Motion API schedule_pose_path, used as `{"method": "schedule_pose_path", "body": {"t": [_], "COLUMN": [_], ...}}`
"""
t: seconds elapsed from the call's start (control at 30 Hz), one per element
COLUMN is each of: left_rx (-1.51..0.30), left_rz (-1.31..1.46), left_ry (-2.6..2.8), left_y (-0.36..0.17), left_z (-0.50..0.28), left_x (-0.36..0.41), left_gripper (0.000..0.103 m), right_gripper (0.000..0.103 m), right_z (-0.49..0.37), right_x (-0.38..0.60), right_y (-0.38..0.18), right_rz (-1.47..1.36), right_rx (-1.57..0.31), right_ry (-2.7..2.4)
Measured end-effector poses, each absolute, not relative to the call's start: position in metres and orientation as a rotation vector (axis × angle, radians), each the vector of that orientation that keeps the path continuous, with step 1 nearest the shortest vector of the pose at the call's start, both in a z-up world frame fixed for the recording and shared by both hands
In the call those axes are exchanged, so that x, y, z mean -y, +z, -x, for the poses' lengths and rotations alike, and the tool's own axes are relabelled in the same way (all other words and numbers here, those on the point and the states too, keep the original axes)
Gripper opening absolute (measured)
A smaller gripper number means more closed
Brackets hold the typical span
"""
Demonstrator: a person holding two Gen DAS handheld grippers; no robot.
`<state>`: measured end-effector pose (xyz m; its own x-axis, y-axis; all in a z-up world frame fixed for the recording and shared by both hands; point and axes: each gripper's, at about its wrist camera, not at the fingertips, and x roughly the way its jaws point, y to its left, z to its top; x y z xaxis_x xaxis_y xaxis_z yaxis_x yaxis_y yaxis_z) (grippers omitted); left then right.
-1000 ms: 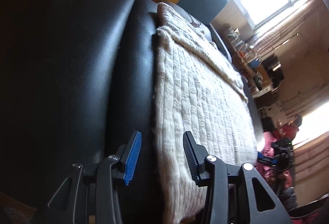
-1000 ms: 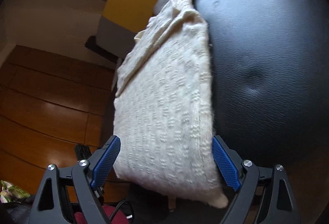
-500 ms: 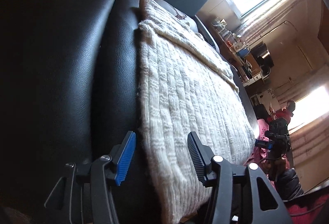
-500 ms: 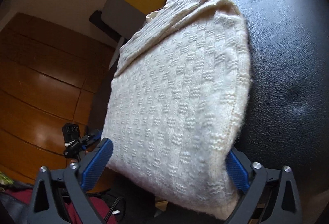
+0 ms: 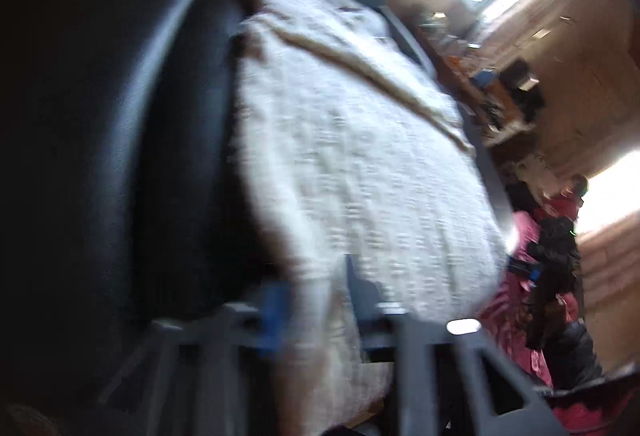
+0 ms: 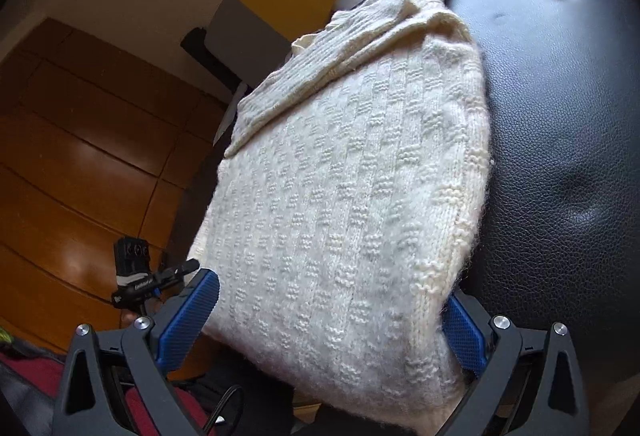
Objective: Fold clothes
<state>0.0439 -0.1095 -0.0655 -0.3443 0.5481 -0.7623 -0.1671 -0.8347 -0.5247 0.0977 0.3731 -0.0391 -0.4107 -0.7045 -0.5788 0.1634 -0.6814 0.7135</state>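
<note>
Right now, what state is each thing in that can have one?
cream knit sweater: folded, lying on the black leather seat, near edge overhanging.
left gripper: just closed, pinching the sweater's near corner; view blurred.
right gripper: open wide, pads either side of the sweater's near edge.

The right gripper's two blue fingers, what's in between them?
The cream knitted sweater, folded on the black leather seat, fills the gap between the right gripper's wide-open fingers, shown in the right wrist view.
</note>
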Motion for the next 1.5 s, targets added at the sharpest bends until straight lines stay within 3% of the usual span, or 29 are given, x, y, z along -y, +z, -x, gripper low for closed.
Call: {"method": "schedule_pose_path", "body": {"t": [0.07,0.13,0.2,0.23,0.4,0.57,0.67,0.8,1.23,1.5], "left_rx": [0.478,0.427,0.408,0.397,0.325,0.373,0.363,0.326,0.526,0.662], "left_rz": [1.462,1.449,1.432,1.421,1.407,1.422,1.44,1.444,1.462,1.243], "left_ry": [2.233,2.258,2.27,2.279,2.306,2.309,2.32,2.348,2.173,2.074], "left_y": [-0.065,-0.063,-0.063,-0.063,-0.062,-0.063,-0.062,-0.061,-0.068,-0.028], "left_z": [-0.046,-0.049,-0.048,-0.049,-0.051,-0.05,-0.048,-0.052,-0.105,-0.089], "left_x": [0.109,0.103,0.099,0.098,0.098,0.099,0.096,0.094,0.13,0.138], "left_gripper": [0.009,0.008,0.008,0.008,0.01,0.012,0.009,0.006,0.006,0.007], "right_gripper": [0.096,0.071,0.022,0.013,0.016,0.018,0.018,0.013,0.013,0.013], "right_z": [-0.1,-0.103,-0.109,-0.111,-0.118,-0.124,-0.128,-0.126,-0.146,-0.109], "right_x": [-0.376,-0.38,-0.39,-0.393,-0.402,-0.412,-0.397,-0.394,-0.381,-0.377], "right_y": [-0.039,-0.038,-0.043,-0.046,-0.057,-0.068,-0.056,-0.047,-0.048,-0.022], "right_rz": [-1.284,-1.312,-1.343,-1.339,-1.307,-1.252,-1.262,-1.349,-1.328,-1.203], "right_rx": [0.769,0.758,0.756,0.767,0.806,0.958,0.777,0.751,0.805,0.862], "right_ry": [-2.162,-2.206,-2.251,-2.251,-2.254,-2.188,-2.288,-2.33,-2.101,-2.065]}}
